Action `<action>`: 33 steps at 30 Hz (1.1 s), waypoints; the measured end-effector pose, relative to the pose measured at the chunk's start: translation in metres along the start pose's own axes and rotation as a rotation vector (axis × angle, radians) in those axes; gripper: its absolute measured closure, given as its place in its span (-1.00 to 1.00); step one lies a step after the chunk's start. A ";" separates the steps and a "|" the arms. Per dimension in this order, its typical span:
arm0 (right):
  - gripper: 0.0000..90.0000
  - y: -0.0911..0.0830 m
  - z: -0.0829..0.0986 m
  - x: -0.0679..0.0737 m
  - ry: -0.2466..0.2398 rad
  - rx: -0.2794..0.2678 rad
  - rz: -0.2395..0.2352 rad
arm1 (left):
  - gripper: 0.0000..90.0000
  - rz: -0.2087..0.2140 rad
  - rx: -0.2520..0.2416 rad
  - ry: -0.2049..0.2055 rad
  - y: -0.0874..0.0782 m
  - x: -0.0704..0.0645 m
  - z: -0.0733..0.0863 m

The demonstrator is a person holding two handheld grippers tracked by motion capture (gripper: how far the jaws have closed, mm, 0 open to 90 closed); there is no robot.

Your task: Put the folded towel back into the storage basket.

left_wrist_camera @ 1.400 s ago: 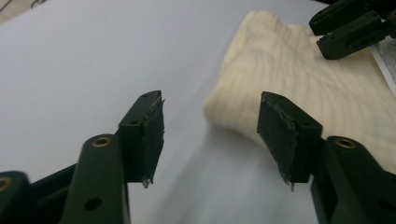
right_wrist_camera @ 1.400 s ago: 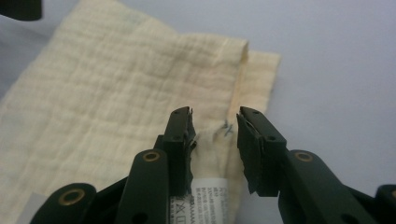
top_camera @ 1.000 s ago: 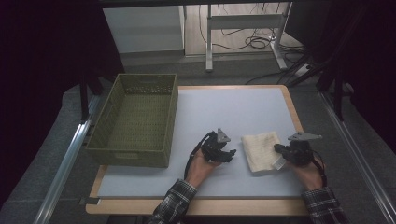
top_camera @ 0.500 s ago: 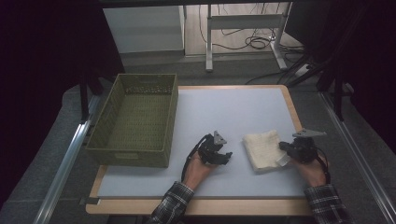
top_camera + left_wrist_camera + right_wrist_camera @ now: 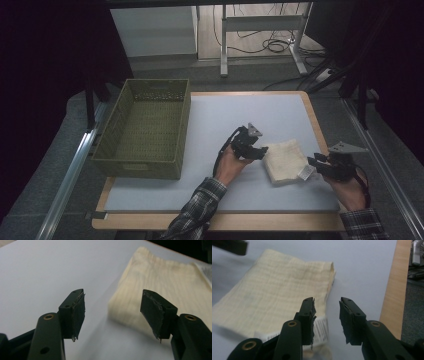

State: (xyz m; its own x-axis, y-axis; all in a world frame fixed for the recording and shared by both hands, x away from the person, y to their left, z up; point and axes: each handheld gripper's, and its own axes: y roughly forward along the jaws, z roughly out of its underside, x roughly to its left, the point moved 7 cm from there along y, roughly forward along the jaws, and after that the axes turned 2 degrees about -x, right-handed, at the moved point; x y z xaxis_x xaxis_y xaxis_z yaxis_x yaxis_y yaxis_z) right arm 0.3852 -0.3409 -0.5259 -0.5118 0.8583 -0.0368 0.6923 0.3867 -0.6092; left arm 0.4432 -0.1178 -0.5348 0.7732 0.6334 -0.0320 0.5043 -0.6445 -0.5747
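Observation:
A folded cream cloth (image 5: 285,160) lies flat on the white mat, right of centre, with a white label (image 5: 304,172) at its near right corner. My left gripper (image 5: 263,151) stands open at the cloth's left edge, its jaws wide apart with the edge of the cloth (image 5: 160,285) just ahead of them. On the cloth's right side my right gripper (image 5: 311,163) is open, jaws a small gap apart. In the right gripper view the label (image 5: 320,330) sits under the left jaw and the cloth (image 5: 274,300) spreads beyond.
An empty green woven basket (image 5: 145,127) stands on the table's left side. The mat (image 5: 235,115) is bare behind the cloth. The wooden table edge (image 5: 390,290) runs close on the right. Beyond the table are a desk frame and cables on the floor.
My right gripper has slid right, off the cloth's corner toward the table edge. The left gripper has eased a little left to the cloth's edge. The cloth lies as before.

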 end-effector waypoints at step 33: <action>0.82 0.023 0.034 0.020 0.122 0.075 -0.153 | 0.65 0.099 0.102 -0.097 0.026 -0.002 0.033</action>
State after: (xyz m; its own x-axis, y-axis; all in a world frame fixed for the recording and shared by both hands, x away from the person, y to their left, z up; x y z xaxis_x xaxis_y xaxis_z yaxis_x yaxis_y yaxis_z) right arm 0.3734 -0.3262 -0.5673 -0.5393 0.8279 0.1539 0.5692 0.4931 -0.6579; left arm 0.4423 -0.1217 -0.5773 0.7739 0.6105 -0.1681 0.3824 -0.6622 -0.6444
